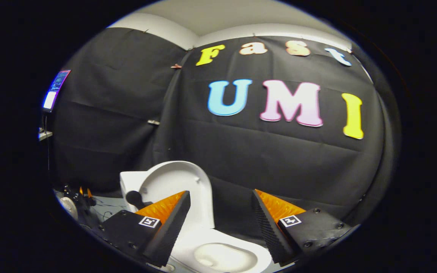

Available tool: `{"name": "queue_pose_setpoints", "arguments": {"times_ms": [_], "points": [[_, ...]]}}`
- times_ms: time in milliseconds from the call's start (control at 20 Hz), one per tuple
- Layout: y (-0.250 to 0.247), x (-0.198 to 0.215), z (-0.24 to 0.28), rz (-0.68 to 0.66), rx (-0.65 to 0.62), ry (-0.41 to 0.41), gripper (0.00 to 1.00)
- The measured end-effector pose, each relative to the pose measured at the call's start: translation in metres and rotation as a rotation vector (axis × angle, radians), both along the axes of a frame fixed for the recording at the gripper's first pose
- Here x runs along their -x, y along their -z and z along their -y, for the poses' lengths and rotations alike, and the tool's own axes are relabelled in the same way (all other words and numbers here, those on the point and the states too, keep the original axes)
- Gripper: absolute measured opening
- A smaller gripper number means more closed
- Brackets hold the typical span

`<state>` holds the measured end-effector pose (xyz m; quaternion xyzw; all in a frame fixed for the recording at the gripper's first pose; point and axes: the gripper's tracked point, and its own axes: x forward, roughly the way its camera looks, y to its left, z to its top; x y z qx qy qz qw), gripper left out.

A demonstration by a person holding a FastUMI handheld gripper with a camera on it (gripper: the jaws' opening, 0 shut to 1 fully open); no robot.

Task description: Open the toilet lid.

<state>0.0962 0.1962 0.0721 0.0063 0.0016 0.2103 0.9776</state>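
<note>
Lid: since the lid (pixel 182 182) stands raised, leaning back toward the tank (pixel 129 185), it reads as open; it rises just beyond the left finger (pixel 165 223), whose tip overlaps its lower edge in view.
Bowl: the bowl (pixel 222 256) lies uncovered below and between the two fingers, its white hollow plain to see.
Fingers: the gripper (pixel 220 222) has its fingers well apart, with nothing between them; neither pad presses on the lid or the bowl as far as the view tells, though whether the left finger brushes the lid I cannot tell.
Progress: judging by how things lie, the lifting is done and the task looks finished or all but finished.
Left to do: at most, drawing the fingers clear and checking that the lid rests steady against the tank without tipping forward.
Surroundings: a lit screen (pixel 56 90) hangs high on the wall, far beyond the left finger; cables (pixel 102 207) and dark gear (pixel 76 197) sit on the floor past it.
</note>
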Motion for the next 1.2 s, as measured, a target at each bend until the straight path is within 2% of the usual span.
{"name": "queue_pose_setpoints", "arguments": {"times_ms": [250,350,550,600,700,800,950,1200], "points": [[0.033,0.015,0.124,-0.018,-0.028,0.245,0.98],[0.058,0.030,0.169,-0.074,-0.030,0.333,0.98],[0.084,0.069,0.228,-0.070,-0.057,0.458,0.98],[0.086,0.071,0.236,-0.073,-0.064,0.477,0.98],[0.086,0.072,0.239,-0.106,-0.081,0.459,0.99],[0.074,0.065,0.253,-0.076,-0.107,0.481,0.99],[0.087,0.062,0.260,-0.108,-0.130,0.496,0.99],[0.094,0.061,0.259,-0.109,-0.095,0.491,0.99]]}}
